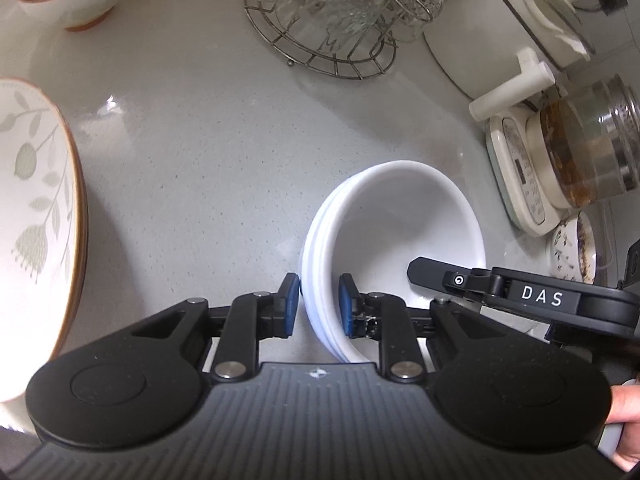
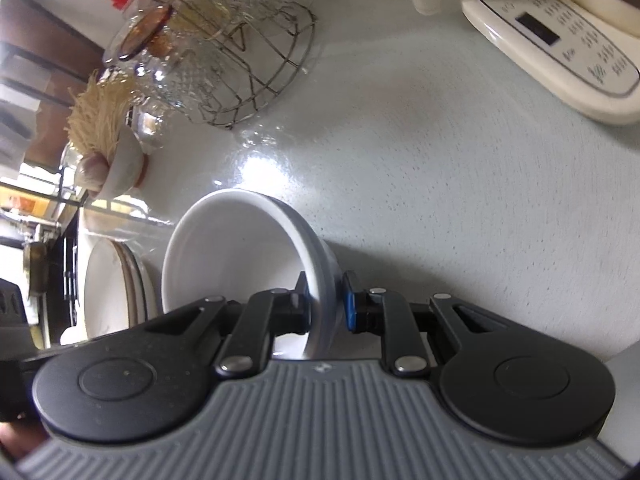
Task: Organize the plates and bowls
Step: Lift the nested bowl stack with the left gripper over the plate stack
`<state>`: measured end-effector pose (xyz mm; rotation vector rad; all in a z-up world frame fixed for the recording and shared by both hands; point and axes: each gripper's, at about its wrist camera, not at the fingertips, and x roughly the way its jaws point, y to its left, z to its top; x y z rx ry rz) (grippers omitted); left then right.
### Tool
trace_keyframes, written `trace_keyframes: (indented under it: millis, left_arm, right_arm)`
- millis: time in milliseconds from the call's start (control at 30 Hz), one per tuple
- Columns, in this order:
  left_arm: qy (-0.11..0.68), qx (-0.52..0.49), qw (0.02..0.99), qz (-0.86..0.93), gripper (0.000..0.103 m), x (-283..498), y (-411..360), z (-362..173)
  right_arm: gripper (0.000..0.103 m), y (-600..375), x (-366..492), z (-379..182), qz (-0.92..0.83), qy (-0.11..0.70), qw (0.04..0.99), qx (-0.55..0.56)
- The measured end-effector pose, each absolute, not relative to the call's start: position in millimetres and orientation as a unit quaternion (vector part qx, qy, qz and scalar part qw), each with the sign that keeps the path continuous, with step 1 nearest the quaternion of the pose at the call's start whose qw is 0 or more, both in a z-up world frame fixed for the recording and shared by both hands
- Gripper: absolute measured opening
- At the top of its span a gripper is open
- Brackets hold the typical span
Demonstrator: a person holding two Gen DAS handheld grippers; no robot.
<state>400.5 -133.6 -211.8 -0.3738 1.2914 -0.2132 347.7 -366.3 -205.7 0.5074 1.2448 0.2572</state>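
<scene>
At the middle of the counter (image 1: 192,152), a stack of white bowls (image 1: 396,240) is held tilted between the two grippers, its lower edge near or on the surface; contact cannot be confirmed. The left gripper (image 1: 319,304) has its blue pads clamped on the near rim of the stack, one pad outside and one inside. The right gripper (image 2: 326,306) is likewise clamped on the opposite rim wall, and its black body reaches into the left view.

Judgement: the step in hand is a two-handed carry or set-down of the stack. Both grips bite only on the rim, so the hands should move together and bring the stack level without twisting, or the nested bowls may slide apart.

Open room lies ahead, a bare stretch between the stack and the wire rack (image 1: 320,36) of glassware. To the right stand a kettle base (image 1: 520,176), a glass jug (image 1: 592,140) and a small patterned dish (image 1: 572,248), all close. To the left, a leaf-patterned bowl (image 1: 36,208) sits near, with a stack of plates (image 2: 116,288) just beside the white bowls in the right view. Sideways clearance is tight; forward is freer.
</scene>
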Motion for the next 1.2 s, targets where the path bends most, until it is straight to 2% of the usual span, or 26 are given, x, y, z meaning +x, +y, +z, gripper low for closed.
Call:
trace_keyframes:
  millis: [600,1200]
  left_arm:
    - [0.565,-0.174,0.799,-0.114,0.025,380.2,-114.3,-161.0]
    - [0.516,-0.183,0.829,-0.114,0.026,369.2,-56.2,-117.2]
  right_arm:
    - [0.019,-351.5,340.9,-153.5,0.141,0.547,0.795,0.220]
    - [0.019,-298.4,340.9,-113.8,0.155,0.514,0.818,0.207]
